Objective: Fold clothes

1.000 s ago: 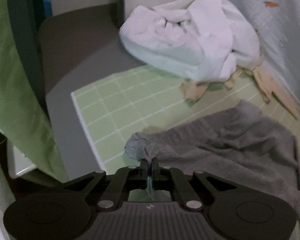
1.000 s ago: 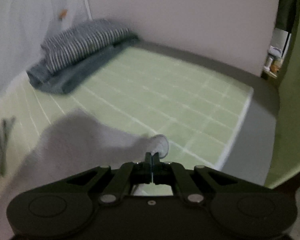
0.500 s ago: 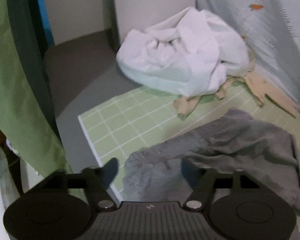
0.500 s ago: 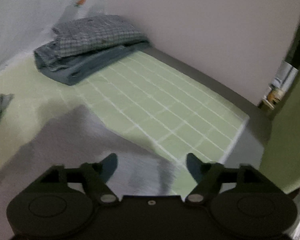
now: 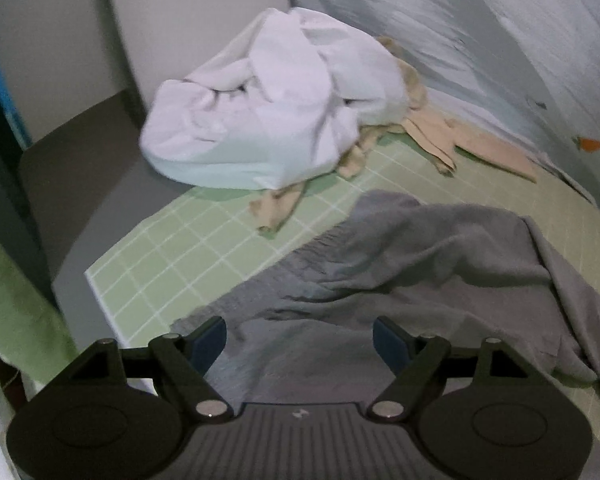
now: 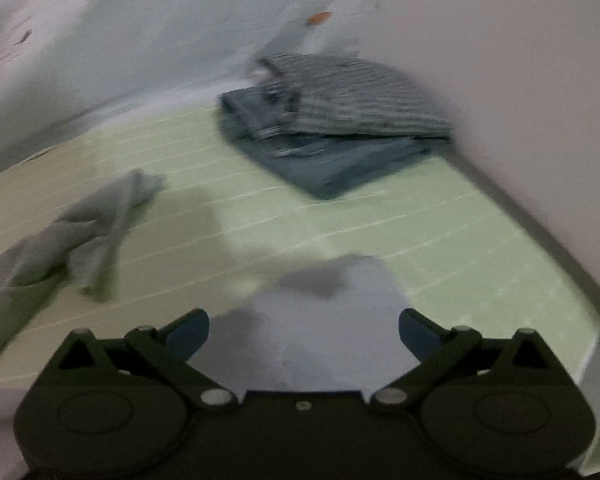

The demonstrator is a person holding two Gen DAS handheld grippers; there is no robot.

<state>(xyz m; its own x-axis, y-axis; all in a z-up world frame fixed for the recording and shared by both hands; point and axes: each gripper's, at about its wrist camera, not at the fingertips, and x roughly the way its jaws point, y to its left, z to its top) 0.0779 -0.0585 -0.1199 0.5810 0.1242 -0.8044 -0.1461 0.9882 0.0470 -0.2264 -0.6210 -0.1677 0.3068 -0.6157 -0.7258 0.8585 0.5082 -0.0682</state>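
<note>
Both the left gripper (image 5: 300, 332) and right gripper (image 6: 304, 328) were held spread wide, grasping nothing. The grey garment (image 5: 400, 276) lay rumpled on the green checked mat (image 5: 172, 256), a loose sleeve (image 6: 100, 216) at ten o'clock in the right view. Creases could be trapped if it were folded unsmoothed.

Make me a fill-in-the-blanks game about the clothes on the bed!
1. Both tongs, left and right, are ____.
2. The garment lying under the left tongs is ____ in colour.
3. The white bundle lies on ____ clothes.
4. The striped shirt rests on a folded ____ garment.

Answers: open; grey; beige; blue
</note>
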